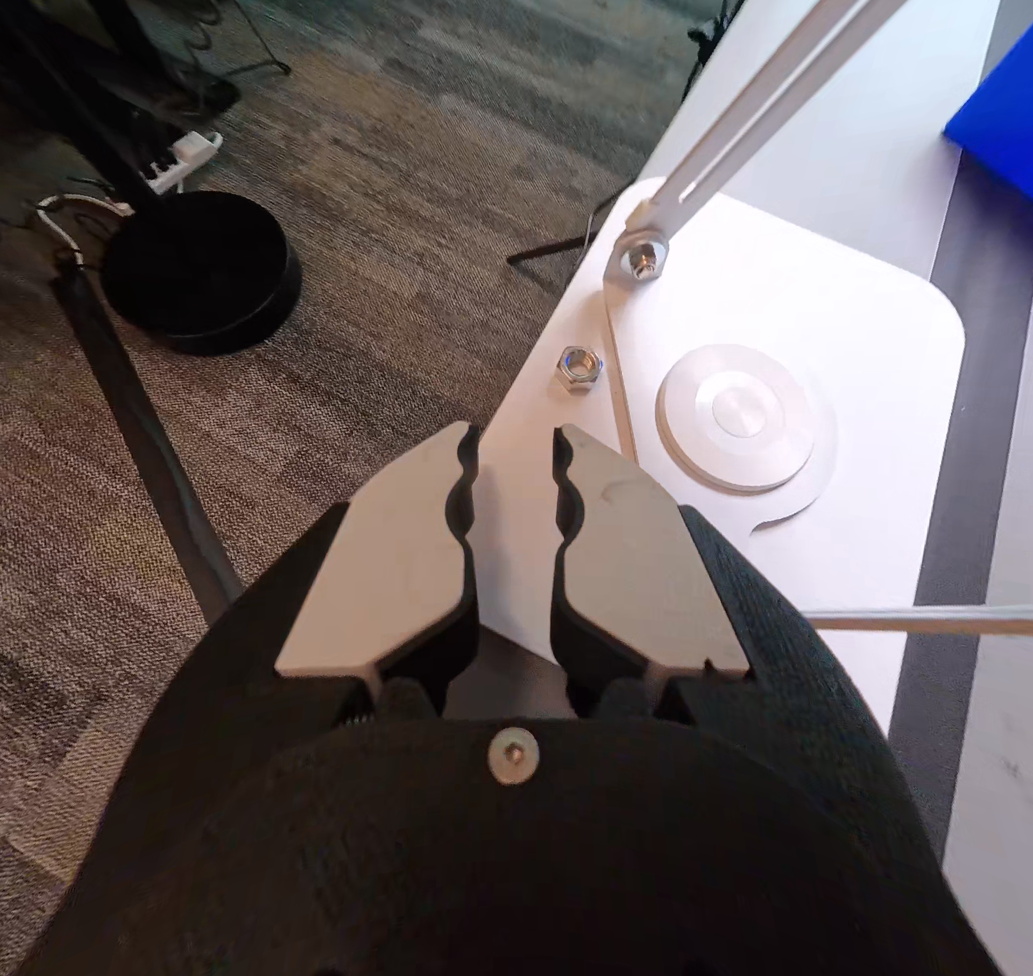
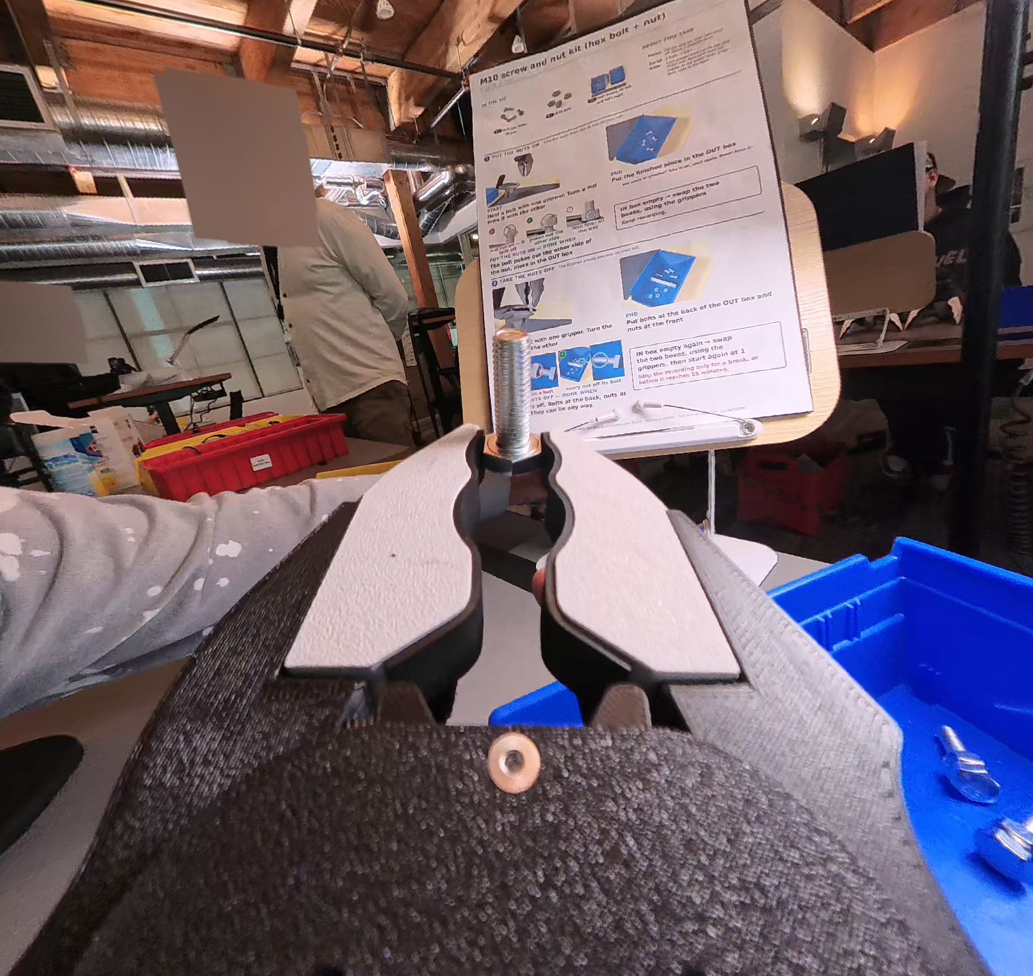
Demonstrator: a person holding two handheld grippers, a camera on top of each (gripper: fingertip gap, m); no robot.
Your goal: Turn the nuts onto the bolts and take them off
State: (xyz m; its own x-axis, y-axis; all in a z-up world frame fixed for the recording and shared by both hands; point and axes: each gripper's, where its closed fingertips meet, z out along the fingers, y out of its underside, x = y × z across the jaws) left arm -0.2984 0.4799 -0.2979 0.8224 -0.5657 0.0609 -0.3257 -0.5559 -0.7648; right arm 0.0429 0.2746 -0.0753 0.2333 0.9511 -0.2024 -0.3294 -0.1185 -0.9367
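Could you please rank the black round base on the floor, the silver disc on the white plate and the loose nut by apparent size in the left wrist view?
1. black round base
2. silver disc
3. loose nut

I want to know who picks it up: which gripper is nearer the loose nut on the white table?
Left. The left gripper hovers open just short of the nut. The right gripper is raised, holding a bolt; its view shows no nut.
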